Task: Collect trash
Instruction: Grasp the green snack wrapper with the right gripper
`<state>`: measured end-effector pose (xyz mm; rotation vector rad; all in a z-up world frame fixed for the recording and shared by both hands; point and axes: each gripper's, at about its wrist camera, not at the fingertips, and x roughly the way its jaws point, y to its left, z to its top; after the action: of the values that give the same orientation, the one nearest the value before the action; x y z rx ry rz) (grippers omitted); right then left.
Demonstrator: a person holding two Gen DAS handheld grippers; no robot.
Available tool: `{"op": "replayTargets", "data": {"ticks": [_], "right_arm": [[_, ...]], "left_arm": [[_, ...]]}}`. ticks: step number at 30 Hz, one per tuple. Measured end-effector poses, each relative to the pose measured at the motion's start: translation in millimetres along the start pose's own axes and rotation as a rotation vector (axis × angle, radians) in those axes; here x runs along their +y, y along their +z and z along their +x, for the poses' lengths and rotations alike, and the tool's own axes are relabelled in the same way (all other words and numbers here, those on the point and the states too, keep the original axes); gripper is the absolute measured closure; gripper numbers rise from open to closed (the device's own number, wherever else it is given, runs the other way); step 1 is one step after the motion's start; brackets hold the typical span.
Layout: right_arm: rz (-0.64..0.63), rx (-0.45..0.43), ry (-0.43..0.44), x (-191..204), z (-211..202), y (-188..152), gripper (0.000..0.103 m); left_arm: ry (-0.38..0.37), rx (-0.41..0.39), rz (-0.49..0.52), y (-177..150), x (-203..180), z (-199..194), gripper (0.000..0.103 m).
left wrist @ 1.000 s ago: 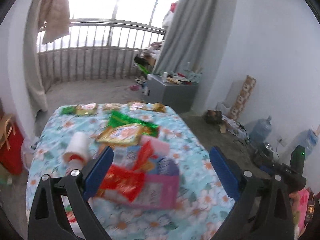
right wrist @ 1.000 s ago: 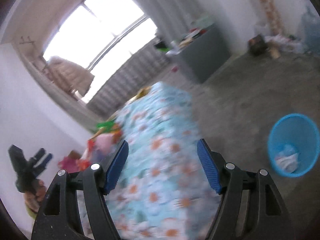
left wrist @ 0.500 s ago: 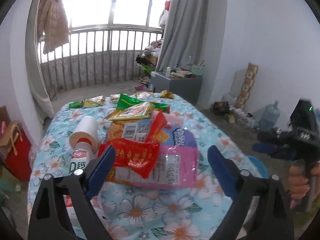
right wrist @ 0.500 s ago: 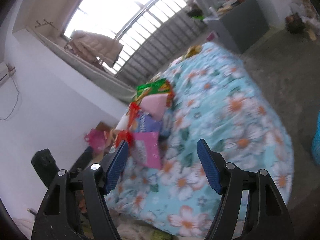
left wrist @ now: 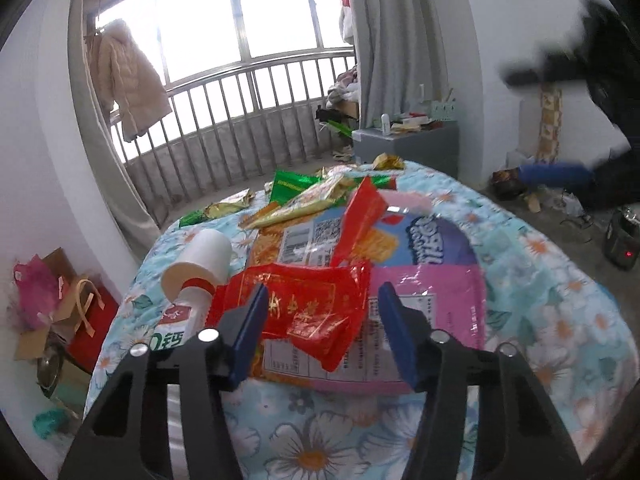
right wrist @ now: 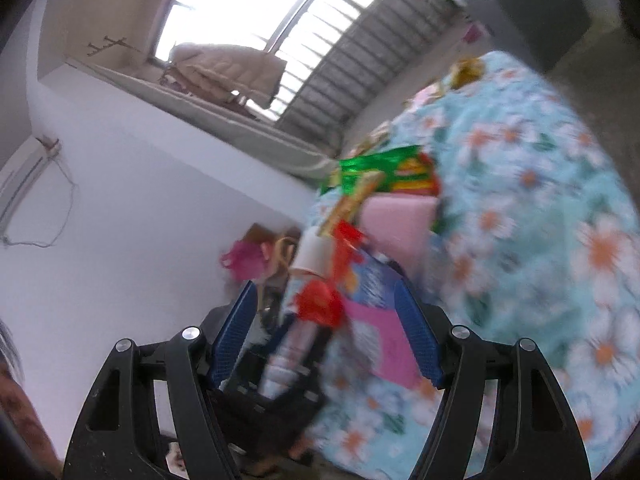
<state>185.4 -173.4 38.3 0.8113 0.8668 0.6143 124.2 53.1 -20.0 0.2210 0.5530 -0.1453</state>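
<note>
A pile of snack wrappers lies on the floral bed cover (left wrist: 560, 312). A crumpled red wrapper (left wrist: 304, 304) sits nearest, on a pink packet (left wrist: 436, 304), with a purple bag (left wrist: 436, 244) and green bags (left wrist: 292, 184) behind. A white paper cup (left wrist: 200, 264) and a bottle lie at the left. My left gripper (left wrist: 320, 330) is open, its fingers on either side of the red wrapper, not closed on it. My right gripper (right wrist: 326, 336) is open and empty, above the same pile (right wrist: 320, 300) from the side, in a blurred view.
A grey cabinet (left wrist: 412, 144) with clutter stands beyond the bed by the curtain. A window with a railing (left wrist: 240, 120) is behind. Paper bags and boxes (left wrist: 60, 312) sit on the floor at the bed's left. The right gripper shows blurred at the upper right of the left wrist view (left wrist: 580, 64).
My left gripper came down and forward to the red wrapper and its jaws narrowed. My right gripper swung from the blue bin on the floor toward the pile on the bed.
</note>
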Motion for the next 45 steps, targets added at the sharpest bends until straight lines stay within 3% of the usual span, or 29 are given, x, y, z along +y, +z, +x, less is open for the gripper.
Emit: {"op": "replayTargets", "data": {"ticks": [4, 9, 16, 21, 27, 35, 45], "right_arm": [[0.029, 0.067, 0.050, 7, 35, 27, 0.036], [0.074, 0.136, 0.037, 9, 76, 53, 0.038], [0.111, 0.191, -0.101, 2, 113, 74, 0.043], [0.114, 0.190, -0.228, -11, 127, 87, 0.045], [0.117, 0.236, -0.296, -24, 145, 93, 0.053], [0.117, 0.235, -0.266, -27, 145, 90, 0.084], [0.083, 0.137, -0.170, -14, 125, 99, 0.094]], "left_arm": [[0.003, 0.031, -0.015, -3, 3, 12, 0.062], [-0.022, 0.056, -0.036, -6, 6, 20, 0.079], [-0.053, 0.061, -0.041, -8, 7, 24, 0.100], [-0.064, 0.050, -0.045, -10, 8, 21, 0.103], [-0.065, 0.024, -0.056, -12, 10, 16, 0.103], [-0.061, -0.012, -0.071, -10, 14, 9, 0.103], [-0.043, -0.059, -0.069, -5, 14, -2, 0.103]]}}
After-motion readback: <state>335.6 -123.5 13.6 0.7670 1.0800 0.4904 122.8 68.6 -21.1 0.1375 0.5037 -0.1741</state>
